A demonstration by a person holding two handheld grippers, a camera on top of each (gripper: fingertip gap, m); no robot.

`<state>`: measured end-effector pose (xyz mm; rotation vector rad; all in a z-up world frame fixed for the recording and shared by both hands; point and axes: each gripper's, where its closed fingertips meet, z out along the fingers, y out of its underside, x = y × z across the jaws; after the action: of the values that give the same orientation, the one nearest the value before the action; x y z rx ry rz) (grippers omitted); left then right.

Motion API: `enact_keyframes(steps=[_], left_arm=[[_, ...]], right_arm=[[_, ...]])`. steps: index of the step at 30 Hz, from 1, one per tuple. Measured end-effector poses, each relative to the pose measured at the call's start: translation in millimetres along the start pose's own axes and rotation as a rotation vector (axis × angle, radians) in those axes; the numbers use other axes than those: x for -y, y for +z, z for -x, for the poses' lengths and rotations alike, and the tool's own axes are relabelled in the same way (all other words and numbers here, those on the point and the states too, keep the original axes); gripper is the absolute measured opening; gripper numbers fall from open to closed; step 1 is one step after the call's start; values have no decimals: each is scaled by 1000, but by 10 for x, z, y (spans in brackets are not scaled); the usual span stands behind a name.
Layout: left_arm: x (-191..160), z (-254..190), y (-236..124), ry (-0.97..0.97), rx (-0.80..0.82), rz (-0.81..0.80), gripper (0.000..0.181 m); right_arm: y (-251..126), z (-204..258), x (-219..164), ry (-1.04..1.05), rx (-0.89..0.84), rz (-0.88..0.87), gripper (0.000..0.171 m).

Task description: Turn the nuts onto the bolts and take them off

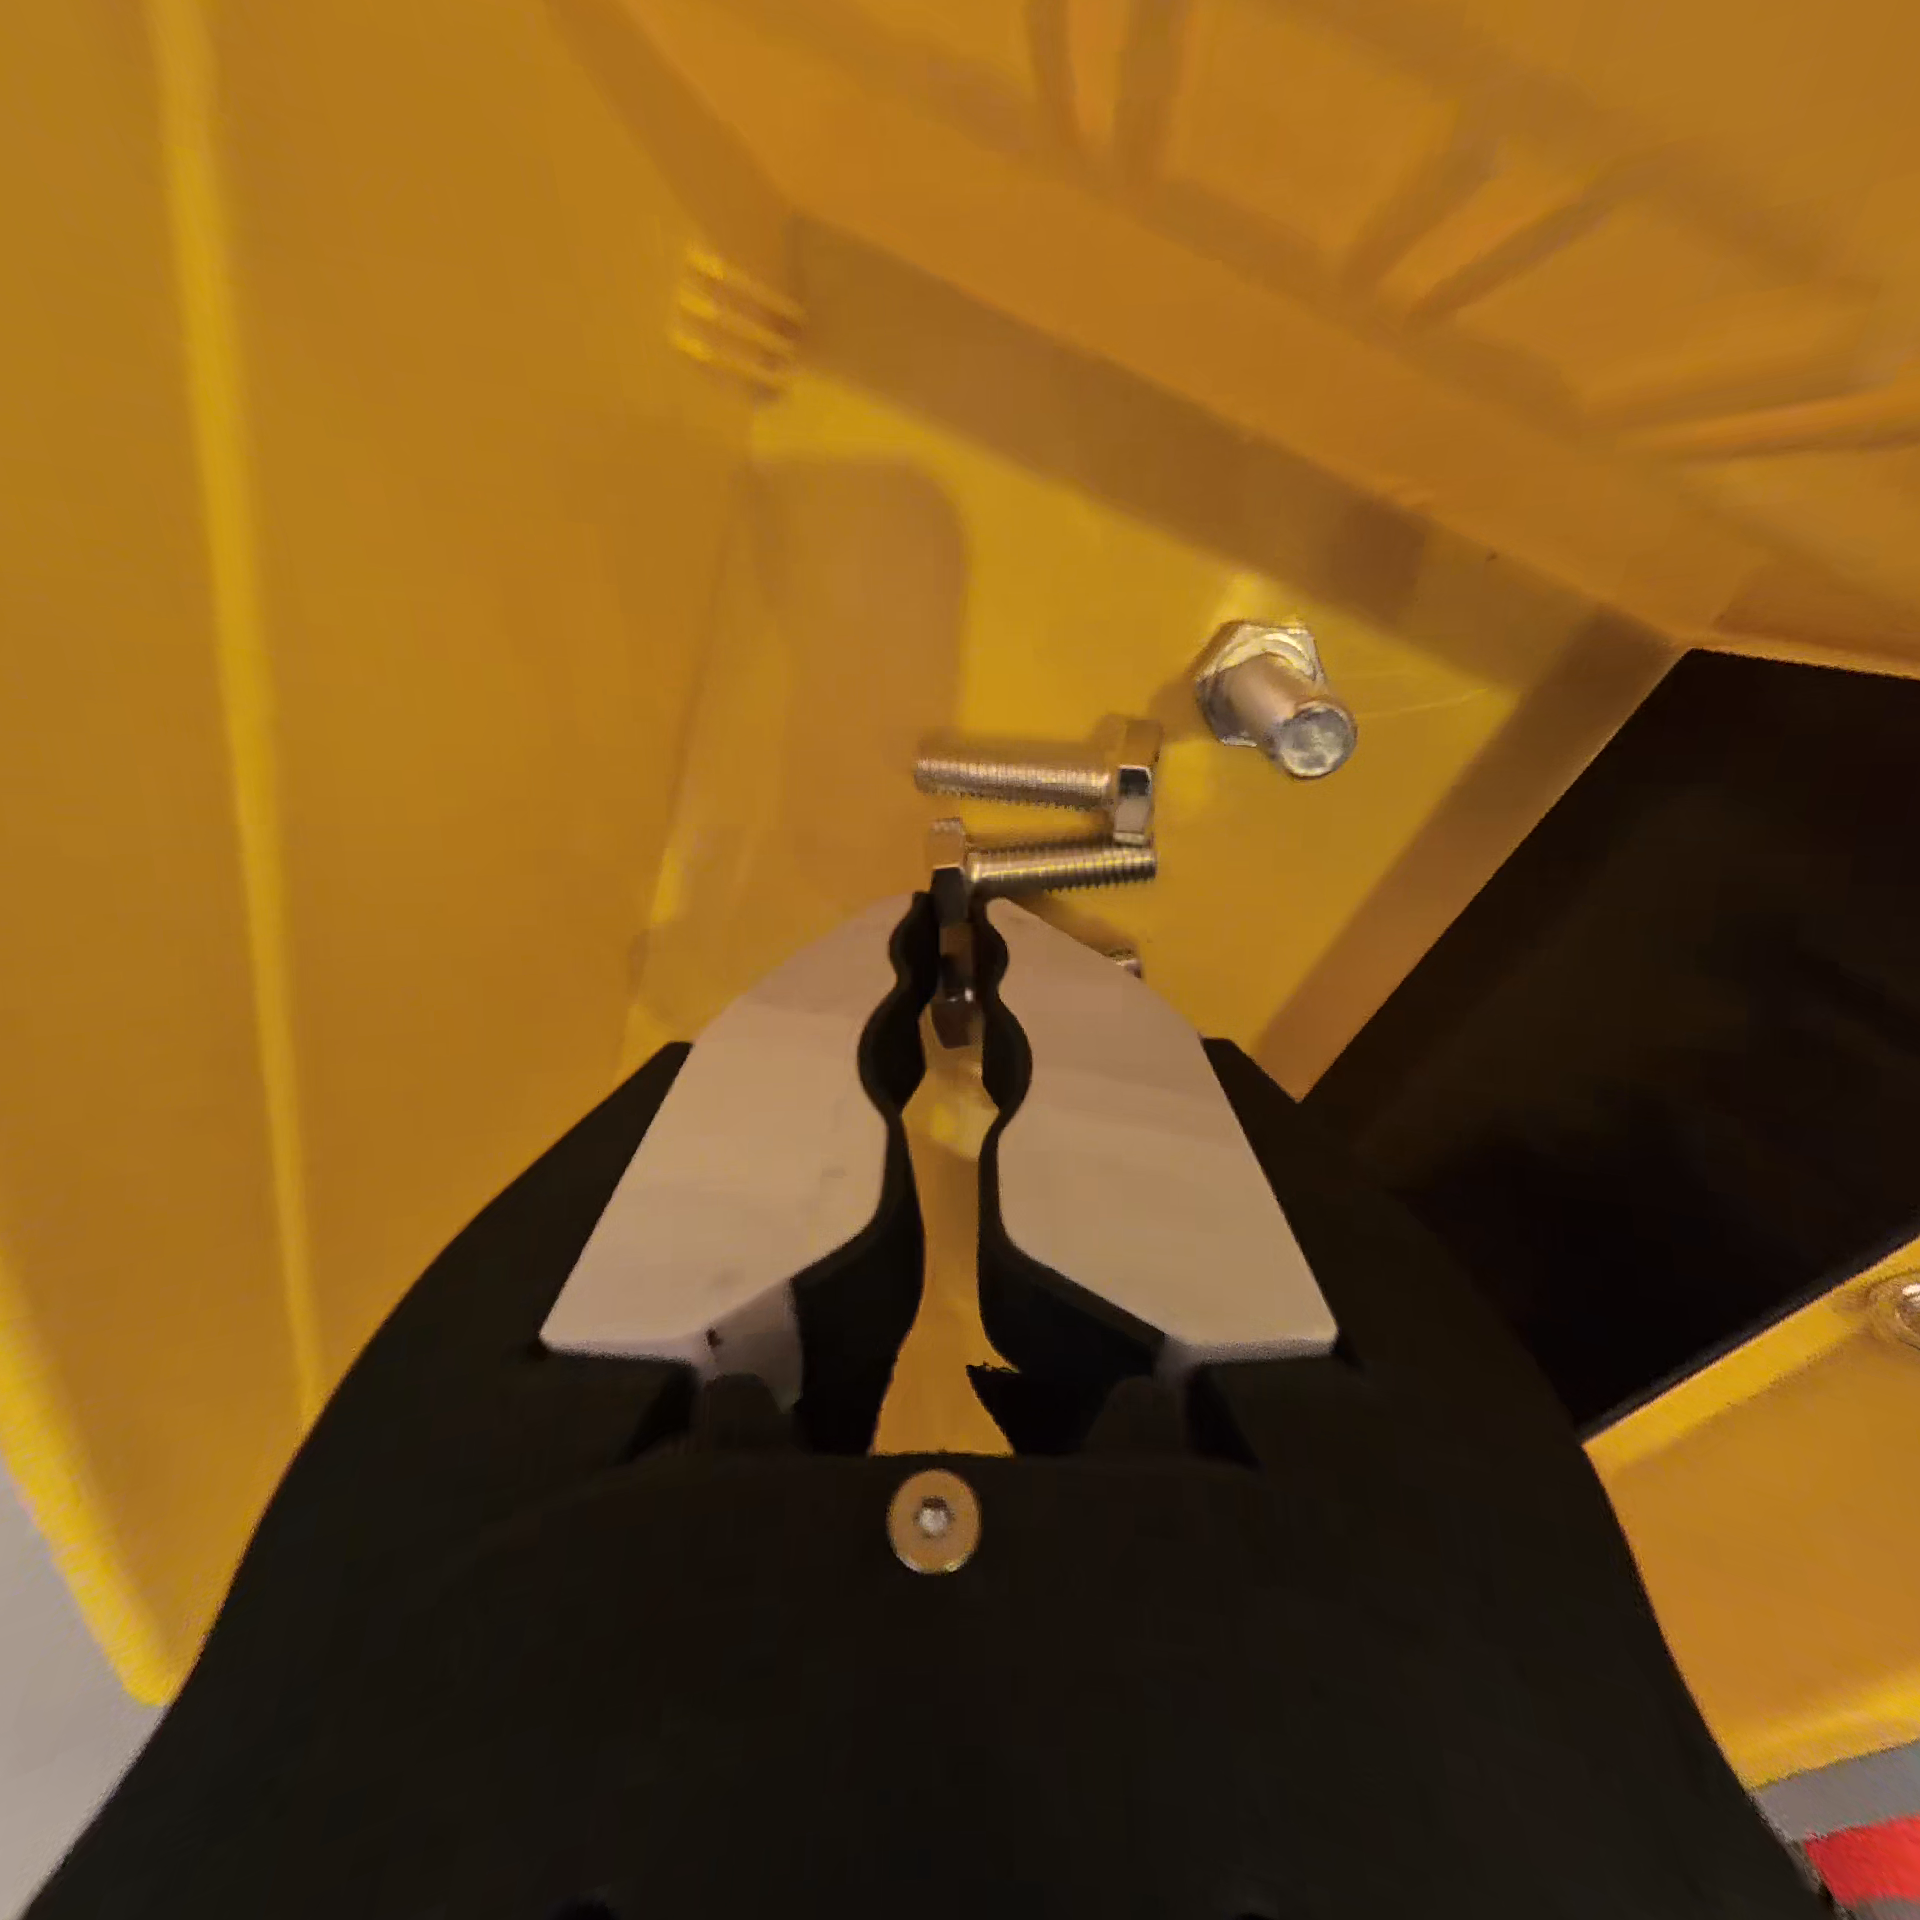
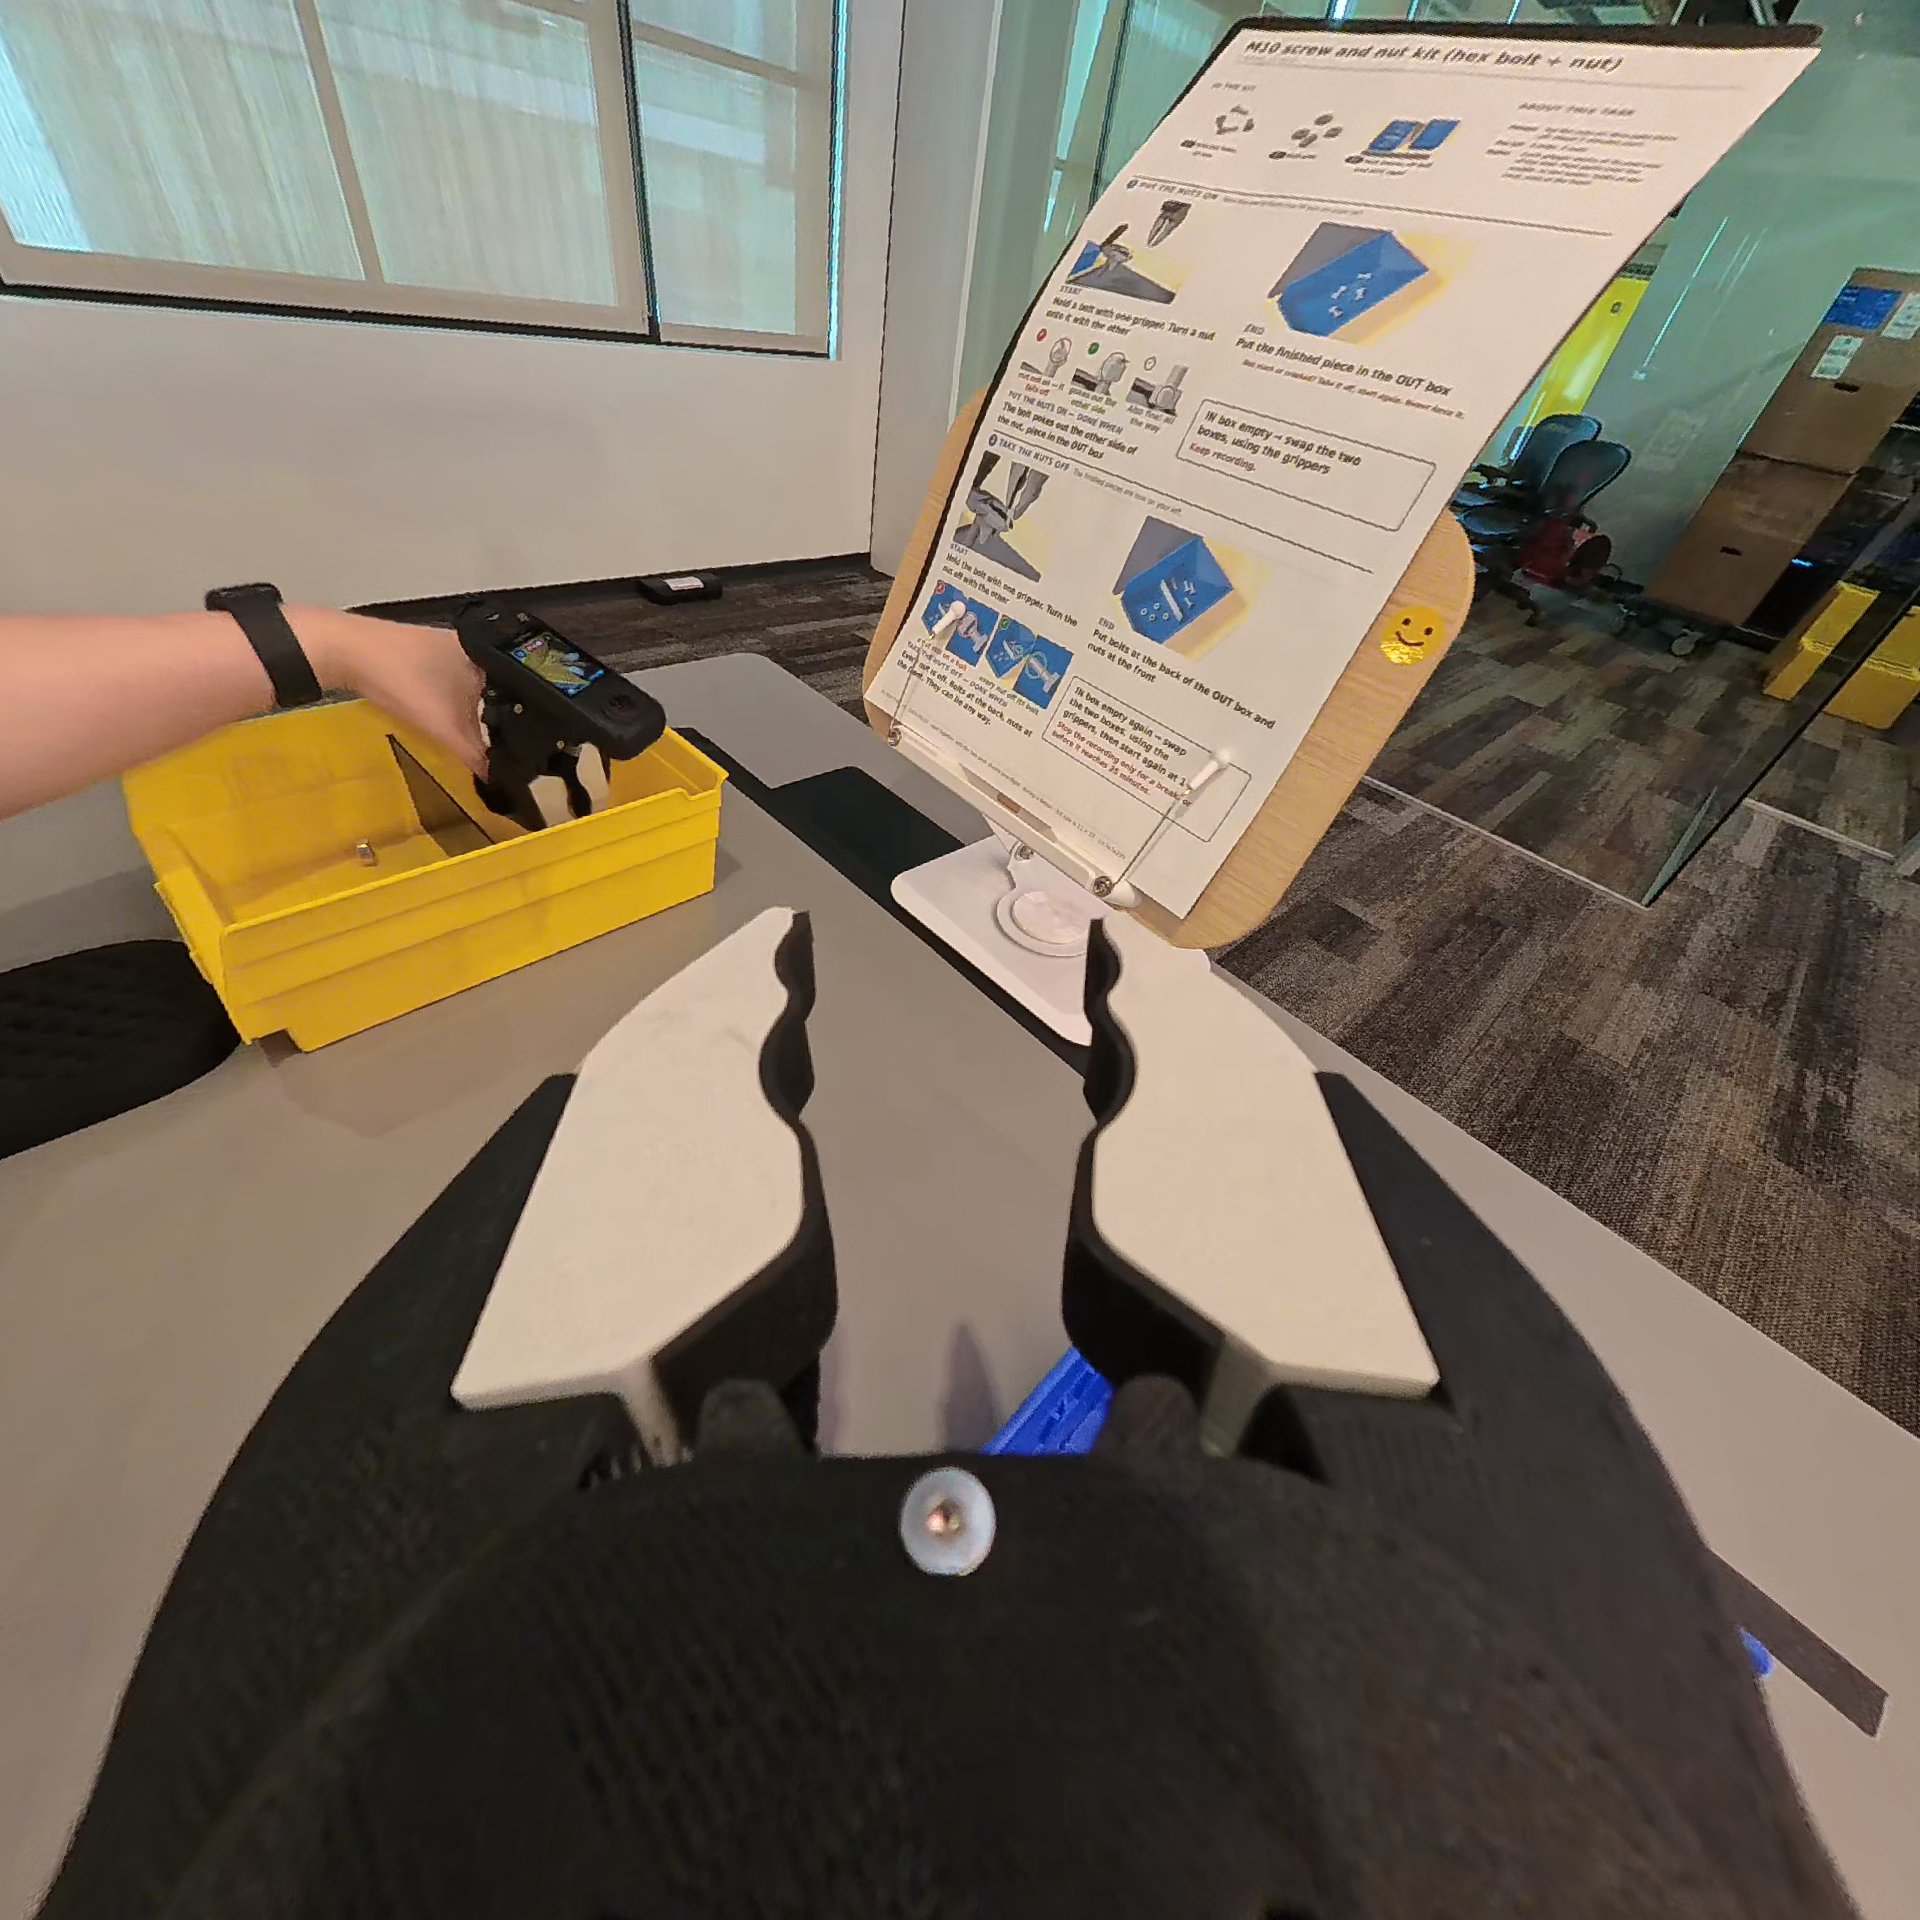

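Note:
In the left wrist view my left gripper (image 1: 951,914) is down inside the yellow bin (image 1: 416,623). Its jaws are closed to a narrow gap on the hex head of a silver bolt (image 1: 1060,864) whose shank points right. A second loose bolt (image 1: 1023,774) lies just beyond it. A bolt with a nut on it (image 1: 1273,707) lies to the right of them, its end towards the camera. In the right wrist view my right gripper (image 2: 951,956) is open and empty above the grey table (image 2: 312,1195). The left gripper (image 2: 551,790) shows there inside the yellow bin (image 2: 468,935).
A black divider (image 1: 1558,987) splits the bin; a loose nut (image 2: 364,852) lies in its front part. A sheet on a stand (image 2: 1247,468) is at the table's far edge. A blue bin (image 2: 1049,1397) shows under my right gripper. A black mat (image 2: 94,1029) lies at left.

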<state>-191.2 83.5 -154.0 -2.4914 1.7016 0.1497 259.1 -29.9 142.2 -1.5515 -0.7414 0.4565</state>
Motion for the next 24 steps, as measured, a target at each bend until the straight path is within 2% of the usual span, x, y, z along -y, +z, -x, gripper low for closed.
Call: enact_keyframes(steps=[4, 7, 10, 13, 16, 19, 21, 24], left_arm=[[-15, 14, -15, -52, -21, -30, 6], [-45, 91, -159, -97, 26, -81, 5], [-16, 214, -529, -167, 114, -200, 6], [127, 240, -1099, -303, 159, -413, 6], [538, -147, -1706, -410, -10, -724, 5], [1008, -757, -2169, -402, -238, -960, 5], [1270, -1193, -2312, -345, -375, -1010, 5], [1578, -1671, -2338, -298, -498, -999, 5]], right_arm=[[14, 9, -2, -4, 3, 3, 51], [35, 14, -3, -1, 8, 4, 51], [80, 44, 0, -5, 14, 6, 51], [186, 188, 73, -32, 53, -25, 51], [374, 564, 155, -143, 159, -66, 51], [604, 1130, 166, -344, 287, -126, 55], [753, 1494, 103, -507, 329, -174, 56], [903, 1871, -33, -710, 336, -213, 52]])
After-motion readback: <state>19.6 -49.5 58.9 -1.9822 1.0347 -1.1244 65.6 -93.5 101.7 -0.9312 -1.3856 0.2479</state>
